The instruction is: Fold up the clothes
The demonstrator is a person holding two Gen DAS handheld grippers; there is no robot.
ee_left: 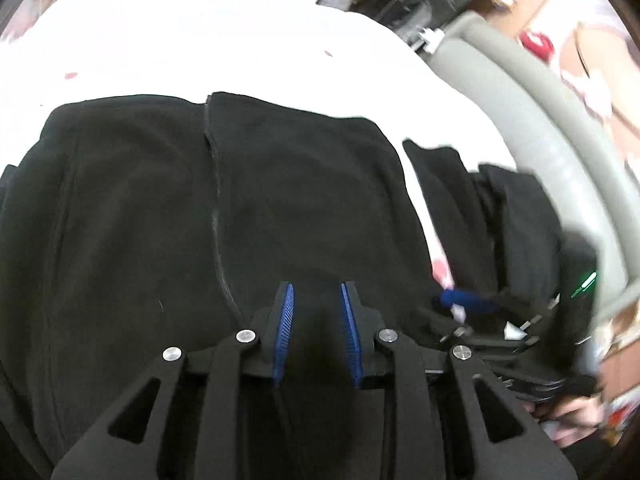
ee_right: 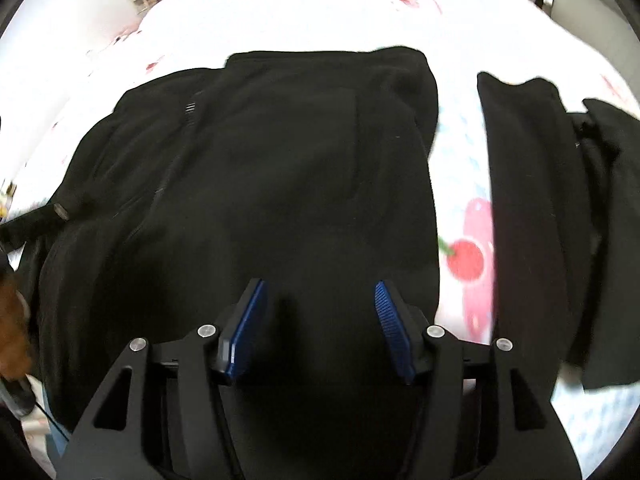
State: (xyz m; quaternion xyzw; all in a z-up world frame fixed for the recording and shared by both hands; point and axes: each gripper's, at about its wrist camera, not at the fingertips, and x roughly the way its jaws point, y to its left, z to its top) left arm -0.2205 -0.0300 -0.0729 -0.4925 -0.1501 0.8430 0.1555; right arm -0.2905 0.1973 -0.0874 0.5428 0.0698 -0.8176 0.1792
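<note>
A black fleece jacket (ee_left: pixel 248 208) lies flat on the white bedsheet (ee_left: pixel 200 52), its zipper (ee_left: pixel 218 216) running down the middle. The left gripper (ee_left: pixel 317 300) hangs over it with fingers apart, holding nothing. The right gripper (ee_right: pixel 320 300) is wider open, also empty, above the same jacket (a second dark garment (ee_right: pixel 528 208) lies just beside, across a strip of sheet with a cherry print (ee_right: pixel 466 260)).

A jacket (ee_right: pixel 260 184) lay spread on the bed (ee_right: pixel 320 12). To its right, just apart, lay a pile of folded clothes (ee_right: pixel 532 208). A strip of bed showed between them.
</note>
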